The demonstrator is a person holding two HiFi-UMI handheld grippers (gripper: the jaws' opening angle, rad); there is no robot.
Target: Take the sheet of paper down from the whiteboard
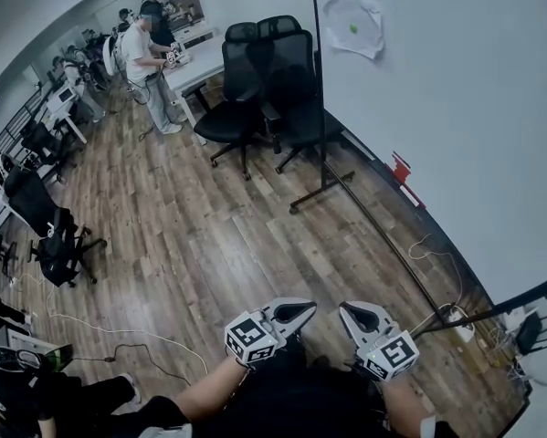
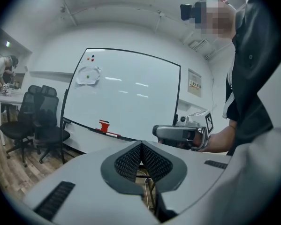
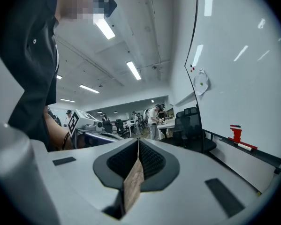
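Well, my left gripper (image 1: 294,312) & right gripper (image 1: 362,317) were both pressed together, empty, well apart from the crumpled white sheet of paper (image 1: 364,39), pinned near the white whiteboard's (image 1: 456,108) upper-left corner by a small green magnet (image 1: 353,27). Prob. light, floppy, tears easily; I'd pinch its loose lower edge.

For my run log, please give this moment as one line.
paper: on whiteboard | left hand-held gripper: shut, empty | right hand-held gripper: shut, empty | task: not started
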